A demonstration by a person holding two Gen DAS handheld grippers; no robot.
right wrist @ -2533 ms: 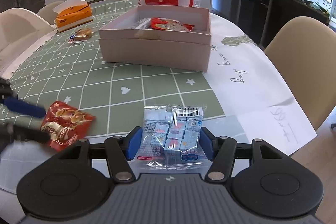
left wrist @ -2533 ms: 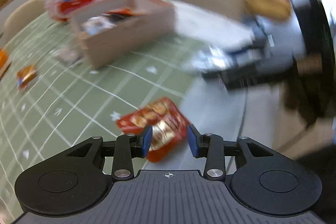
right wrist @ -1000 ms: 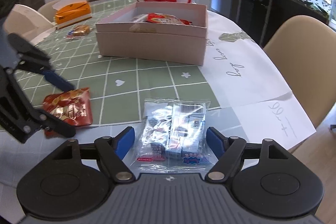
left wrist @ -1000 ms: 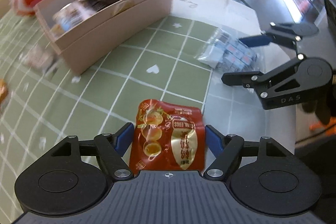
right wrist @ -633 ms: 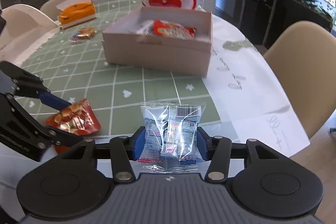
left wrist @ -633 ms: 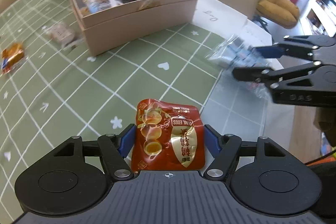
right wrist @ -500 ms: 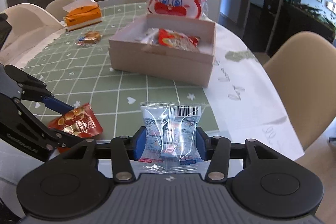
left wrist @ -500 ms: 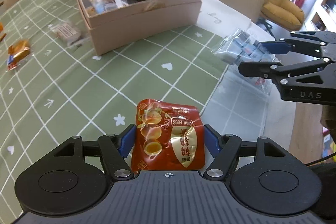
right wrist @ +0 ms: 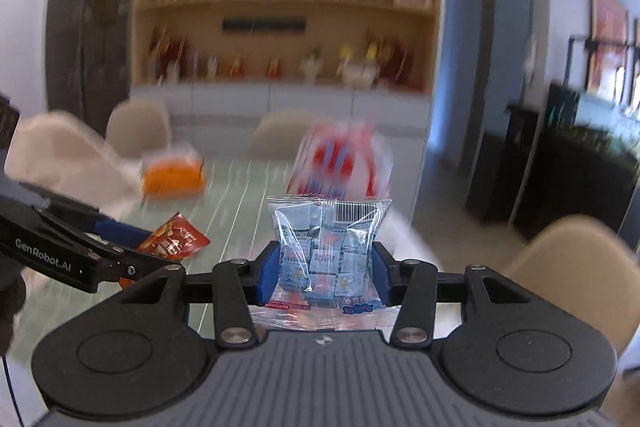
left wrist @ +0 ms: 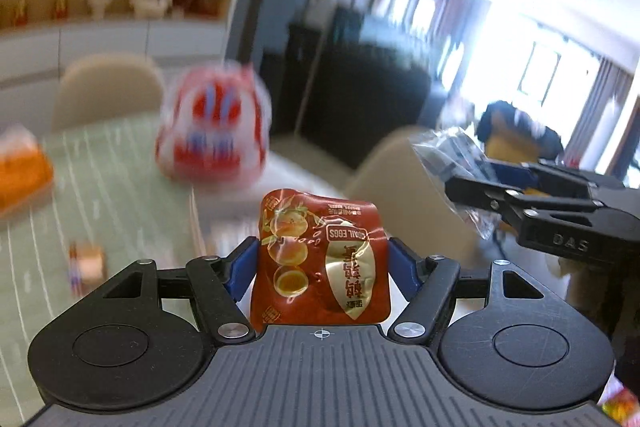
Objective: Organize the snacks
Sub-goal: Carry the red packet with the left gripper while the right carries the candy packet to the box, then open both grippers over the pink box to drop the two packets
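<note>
Both packets are up off the worktop (right wrist: 240, 187), carried in the air in front of the red-and-white rabbit bag (left wrist: 212, 135) that stands on the green checked cloth. The left hand-held gripper (left wrist: 322, 267) is clenched on a red packet of quail eggs (left wrist: 322, 263), its blue pads pressing both edges so the packet stands upright, nearer than the rabbit bag and a little to its right. The right hand-held gripper (right wrist: 324, 269) has just closed in on a clear bag of small blue-wrapped sweets (right wrist: 326, 255) and now grips it on both sides, straight in front of the rabbit bag. An orange tissue box (right wrist: 172, 179) sits on the cloth to the left of the rabbit bag, badly blurred. Beige chairs (right wrist: 280, 135) stand behind the rabbit bag.
</note>
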